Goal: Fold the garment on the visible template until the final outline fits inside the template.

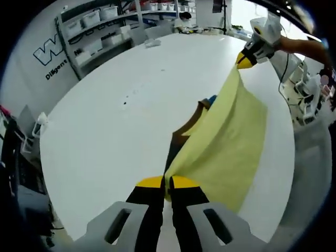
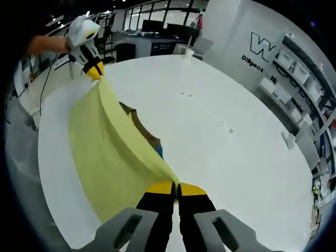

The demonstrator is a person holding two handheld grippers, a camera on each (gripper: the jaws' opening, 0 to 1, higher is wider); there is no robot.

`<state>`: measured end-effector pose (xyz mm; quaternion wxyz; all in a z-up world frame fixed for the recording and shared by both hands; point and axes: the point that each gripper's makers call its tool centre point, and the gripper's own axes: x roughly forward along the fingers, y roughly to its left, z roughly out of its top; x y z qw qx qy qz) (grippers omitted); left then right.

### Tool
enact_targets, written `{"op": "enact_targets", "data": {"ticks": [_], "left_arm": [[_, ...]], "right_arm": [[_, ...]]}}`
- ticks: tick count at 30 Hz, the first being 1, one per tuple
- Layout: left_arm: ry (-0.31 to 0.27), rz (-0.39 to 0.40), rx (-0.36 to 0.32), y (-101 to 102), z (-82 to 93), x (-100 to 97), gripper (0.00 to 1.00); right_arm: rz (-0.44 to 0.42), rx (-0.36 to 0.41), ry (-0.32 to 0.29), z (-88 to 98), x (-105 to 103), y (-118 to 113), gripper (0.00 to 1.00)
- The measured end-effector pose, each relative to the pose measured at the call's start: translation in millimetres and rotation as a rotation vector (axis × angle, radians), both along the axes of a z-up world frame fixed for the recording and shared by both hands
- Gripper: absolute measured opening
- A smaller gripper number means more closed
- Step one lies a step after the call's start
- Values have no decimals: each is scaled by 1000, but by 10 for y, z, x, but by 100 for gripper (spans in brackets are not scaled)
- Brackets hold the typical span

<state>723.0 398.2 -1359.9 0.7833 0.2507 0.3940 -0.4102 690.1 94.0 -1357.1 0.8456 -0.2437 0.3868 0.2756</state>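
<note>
At the bottom centre of the left gripper view, the left gripper (image 1: 167, 184) has its yellow-tipped fingers (image 1: 150, 182) pinching one corner of a pale yellow garment (image 1: 226, 147), which stretches up and to the right above the white table (image 1: 105, 131) to the right gripper (image 1: 244, 60), whose fingers pinch the far corner at the upper right. In the right gripper view the same cloth rises from the pinching fingers at bottom centre towards the upper left. Brown and blue patches (image 1: 202, 107) show behind the cloth; shelves with bins (image 1: 94, 26) line the far wall.
</note>
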Motion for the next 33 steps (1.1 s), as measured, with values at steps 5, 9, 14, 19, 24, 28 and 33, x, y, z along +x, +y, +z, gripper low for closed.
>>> {"op": "enact_targets", "data": {"ticks": [5, 9, 14, 19, 24, 28, 33], "left_arm": [[20, 33, -9, -1, -110, 95, 2], [23, 47, -7, -40, -178, 119, 2], [54, 77, -3, -40, -316, 134, 2], [71, 105, 3, -37, -449, 155, 2], [75, 112, 23, -49, -543, 173, 3], [80, 116, 29, -59, -612, 185, 3], [66, 103, 35, -61, -659, 197, 4]], "right_arm": [[-37, 13, 4, -140, 57, -39, 0], [-59, 10, 5, -243, 112, -70, 0], [-55, -9, 0, -422, 156, -76, 0], [-72, -8, -4, -530, 204, -81, 0], [-97, 4, 17, -637, 240, -92, 0], [-122, 25, 60, -738, 228, -80, 0], [-63, -14, 33, -788, 252, -87, 0]]}}
